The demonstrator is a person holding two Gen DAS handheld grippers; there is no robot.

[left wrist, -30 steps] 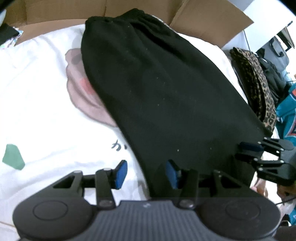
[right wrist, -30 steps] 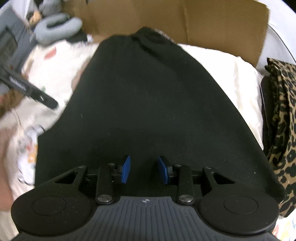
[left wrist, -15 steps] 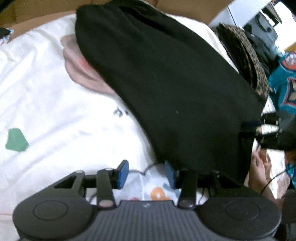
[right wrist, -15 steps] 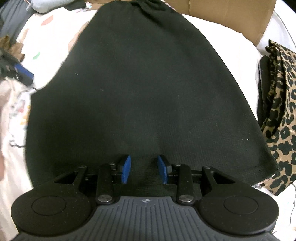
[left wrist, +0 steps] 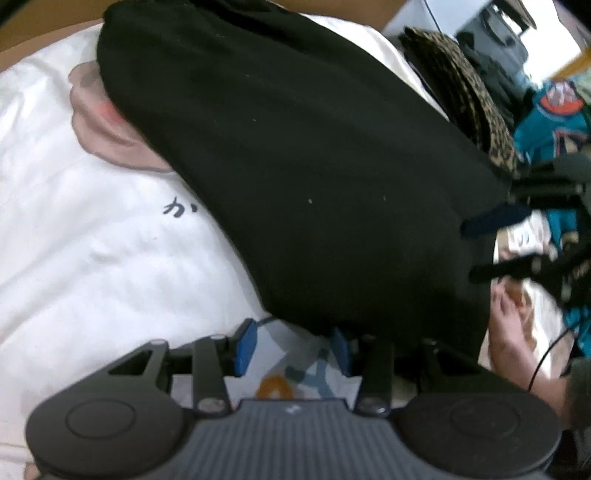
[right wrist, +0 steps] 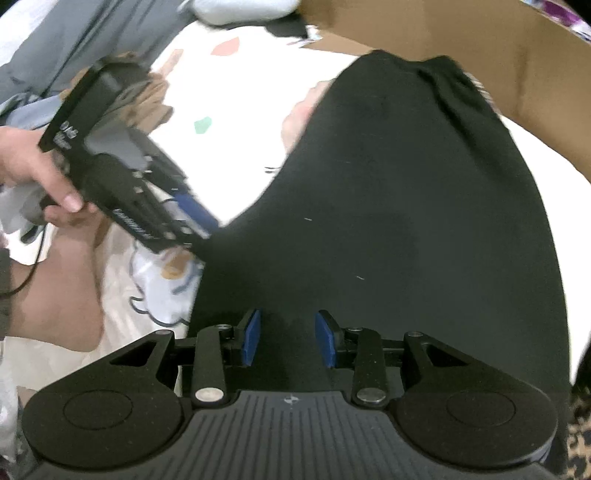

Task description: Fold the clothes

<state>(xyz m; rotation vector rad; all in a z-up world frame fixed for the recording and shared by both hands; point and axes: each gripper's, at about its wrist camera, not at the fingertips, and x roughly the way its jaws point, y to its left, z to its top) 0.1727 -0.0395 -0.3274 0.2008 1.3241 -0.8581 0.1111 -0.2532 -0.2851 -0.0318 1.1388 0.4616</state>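
Observation:
A black garment (left wrist: 314, 166) lies spread flat on a white printed sheet (left wrist: 92, 221), its narrow end far from me. My left gripper (left wrist: 291, 347) is open at the garment's near left corner, its right pad touching the hem and printed sheet showing between the pads. The right wrist view shows the same gripper (right wrist: 201, 230) held by a hand (right wrist: 33, 166) at the garment's (right wrist: 406, 203) left edge. My right gripper (right wrist: 289, 341) is open low over the near hem, with black cloth under its pads. In the left wrist view it (left wrist: 471, 251) sits at the garment's right side.
Brown cardboard (right wrist: 480, 55) stands behind the garment's far end. A leopard-print cloth (left wrist: 461, 85) and a teal jersey (left wrist: 546, 122) lie to the right. A grey cushion (right wrist: 240, 7) sits at the far left. A bare forearm (right wrist: 59, 295) rests on the sheet near the left hem.
Both grippers have drawn back toward the garment's near hem. The left one now sits at the near left corner over the sheet's print. Both stay open.

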